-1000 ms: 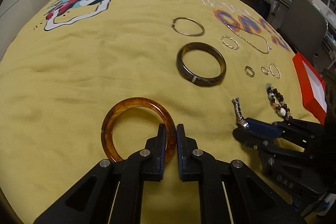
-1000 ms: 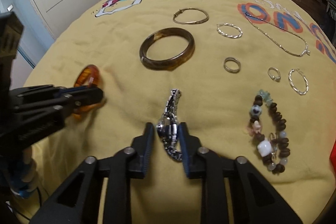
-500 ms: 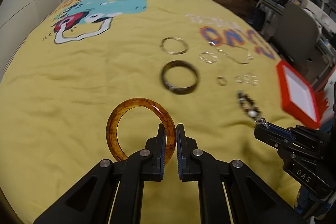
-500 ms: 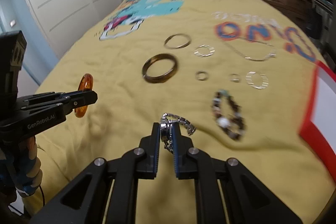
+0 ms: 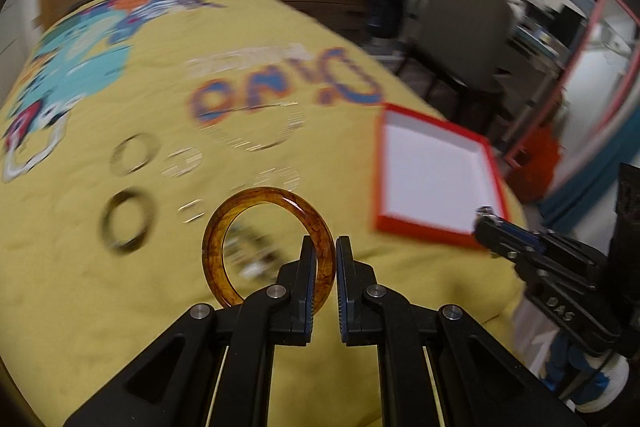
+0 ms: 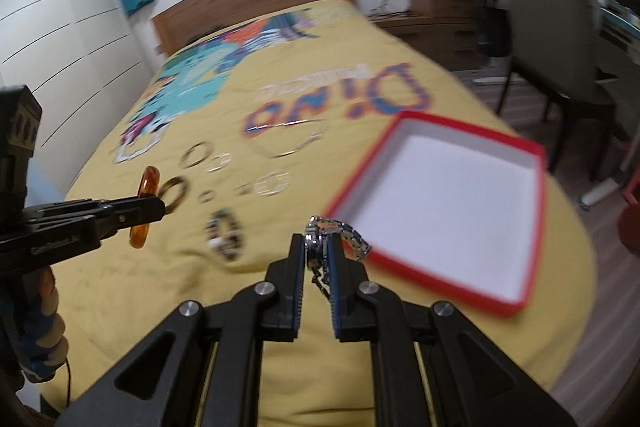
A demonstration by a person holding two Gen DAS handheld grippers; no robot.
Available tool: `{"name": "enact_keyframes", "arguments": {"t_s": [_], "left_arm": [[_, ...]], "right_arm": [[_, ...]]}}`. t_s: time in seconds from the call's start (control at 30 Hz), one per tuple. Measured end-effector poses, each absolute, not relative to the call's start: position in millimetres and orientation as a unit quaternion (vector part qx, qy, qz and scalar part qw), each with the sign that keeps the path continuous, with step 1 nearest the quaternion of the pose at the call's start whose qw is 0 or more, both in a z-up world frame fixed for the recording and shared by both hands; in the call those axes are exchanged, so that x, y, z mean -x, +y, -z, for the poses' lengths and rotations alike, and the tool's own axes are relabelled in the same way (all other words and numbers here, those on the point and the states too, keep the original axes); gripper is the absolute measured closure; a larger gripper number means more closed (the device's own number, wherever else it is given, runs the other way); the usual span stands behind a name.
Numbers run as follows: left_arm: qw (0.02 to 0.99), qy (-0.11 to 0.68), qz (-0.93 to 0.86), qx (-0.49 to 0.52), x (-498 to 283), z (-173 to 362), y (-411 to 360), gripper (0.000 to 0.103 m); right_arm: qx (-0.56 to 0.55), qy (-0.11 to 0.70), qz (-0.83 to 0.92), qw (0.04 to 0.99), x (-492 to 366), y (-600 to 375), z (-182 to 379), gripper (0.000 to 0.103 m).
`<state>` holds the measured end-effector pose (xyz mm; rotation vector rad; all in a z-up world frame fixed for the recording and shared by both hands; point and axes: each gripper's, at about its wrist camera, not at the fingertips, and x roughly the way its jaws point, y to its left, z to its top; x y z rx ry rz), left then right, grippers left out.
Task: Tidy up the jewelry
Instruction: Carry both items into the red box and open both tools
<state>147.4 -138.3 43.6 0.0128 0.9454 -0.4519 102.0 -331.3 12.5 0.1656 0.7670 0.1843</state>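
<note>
Both grippers hang above the yellow bedspread point(image 6: 168, 291), angled downward toward it. The left gripper point(image 5: 324, 247) has its fingers pinching the rim of the amber bangle point(image 5: 267, 243), which stands nearly upright in the air beyond the fingertips. The right gripper point(image 6: 316, 247) has its fingers pressed on the metal watch point(image 6: 334, 233), whose link band droops over the right finger toward the near edge of the red box point(image 6: 516, 305). The box sits open near the bed's right edge, its white inside bare. A dark bangle point(image 5: 125, 219), thin rings, a chain and a beaded bracelet point(image 6: 224, 233) lie blurred mid-bed
</note>
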Motion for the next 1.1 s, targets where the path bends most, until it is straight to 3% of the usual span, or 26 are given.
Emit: {"name": "enact_keyframes", "arguments": {"t_s": [0.37, 0.6, 0.8, 0.87, 0.9, 0.97, 1.07, 1.1], "left_arm": [[0.82, 0.482, 0.307, -0.025, -216.9, -9.8, -284.9, 0.094], [0.784, 0.538, 0.305, -0.043, -233.6, 48.0, -308.2, 0.094], [0.776, 0.549, 0.306, -0.058, -229.8, 63.8, -310.7, 0.089], [0.776, 0.551, 0.303, -0.054, -230.8, 61.4, -308.5, 0.08], [0.779, 0.549, 0.298, -0.055, -230.4, 59.8, -306.5, 0.064], [0.785, 0.544, 0.29, -0.052, -231.0, 56.8, -300.7, 0.051], [0.791, 0.541, 0.283, -0.043, -231.4, 50.3, -290.9, 0.048], [0.792, 0.54, 0.282, -0.042, -230.5, 47.9, -288.7, 0.048]], "right_arm": [[-0.098, 0.402, -0.024, 0.91, -151.1, -422.2, 26.9, 0.093], [-0.093, 0.435, -0.024, 0.895, -163.9, -431.4, 60.2, 0.093], [-0.083, 0.448, -0.018, 0.89, -163.2, -430.6, 71.6, 0.092], [-0.081, 0.449, -0.016, 0.89, -162.1, -430.1, 71.1, 0.091], [-0.078, 0.451, -0.014, 0.889, -161.6, -430.3, 71.1, 0.091], [-0.077, 0.451, -0.012, 0.889, -159.9, -431.1, 69.5, 0.088], [-0.076, 0.446, -0.006, 0.892, -154.0, -432.8, 63.1, 0.074], [-0.078, 0.443, -0.004, 0.893, -151.4, -434.2, 60.5, 0.073]]}}
